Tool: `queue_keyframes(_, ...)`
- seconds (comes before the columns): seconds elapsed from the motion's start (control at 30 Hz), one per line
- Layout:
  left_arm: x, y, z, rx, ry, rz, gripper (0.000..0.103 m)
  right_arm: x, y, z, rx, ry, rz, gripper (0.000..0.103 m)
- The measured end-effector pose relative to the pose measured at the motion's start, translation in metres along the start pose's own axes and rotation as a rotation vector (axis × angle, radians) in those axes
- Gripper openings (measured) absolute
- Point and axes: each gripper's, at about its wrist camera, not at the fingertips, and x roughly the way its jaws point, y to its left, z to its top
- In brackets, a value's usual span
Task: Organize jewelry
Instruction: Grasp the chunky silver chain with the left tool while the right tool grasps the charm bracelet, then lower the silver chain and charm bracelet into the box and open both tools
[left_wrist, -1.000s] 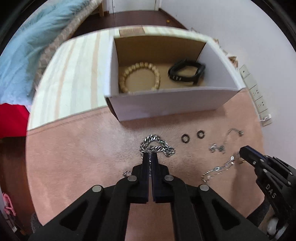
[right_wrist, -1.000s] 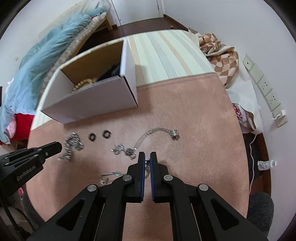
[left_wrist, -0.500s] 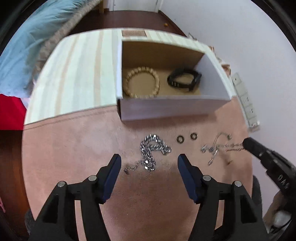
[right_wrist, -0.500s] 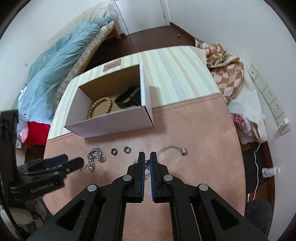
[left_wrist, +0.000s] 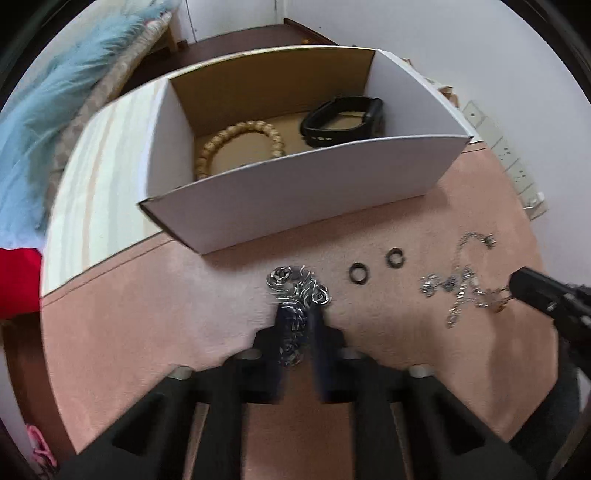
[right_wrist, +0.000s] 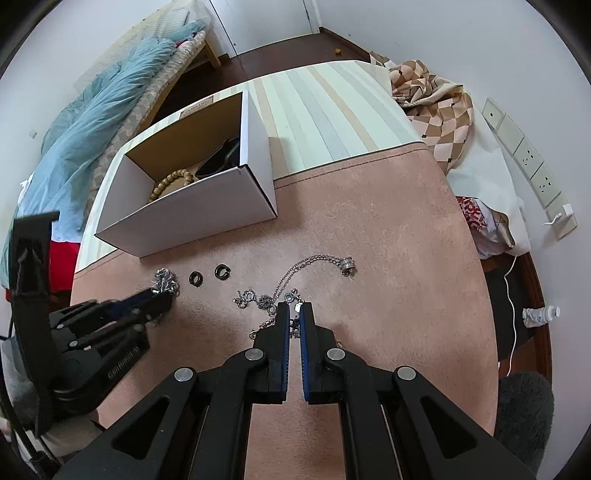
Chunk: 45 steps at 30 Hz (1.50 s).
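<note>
Left wrist view: left gripper (left_wrist: 297, 325), jaws just closing, clamped on chunky silver chain (left_wrist: 295, 288) lying on pink mat (left_wrist: 147, 314) before white box (left_wrist: 295, 192).
Right wrist view: right gripper (right_wrist: 291, 314), jaws closed, pinching thin chains (right_wrist: 266, 301) on mat.

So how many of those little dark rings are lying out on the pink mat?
2. One dark ring lies just right of the chunky silver chain, the other dark ring beside it, both in front of the white box. More could hide under the tangled chains.
</note>
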Motion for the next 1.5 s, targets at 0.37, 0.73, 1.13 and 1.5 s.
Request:
queue_keyframes(0.37, -0.027, 0.024, -0.033, -0.127, -0.04, -0.101, 0.005, -0.021, 0.005, 0.006, 0.005, -0.033, 0.056, 0.005)
queue_keyframes(0.73, -0.094, 0.045, -0.014, -0.195, -0.131, -0.213, 0.005, -0.072, 0.031, 0.039, -0.055, -0.096, 0.225, 0.005)
queue_keyframes(1.13, -0.162, 0.056, 0.081, -0.161, -0.289, -0.249, 0.005, -0.105, 0.073, 0.135, -0.149, -0.173, 0.284, 0.005)
queue_keyframes(1.5, -0.082, 0.065, 0.116, -0.194, -0.106, -0.226, 0.007, -0.025, 0.073, 0.162, -0.159, 0.023, 0.191, 0.005)
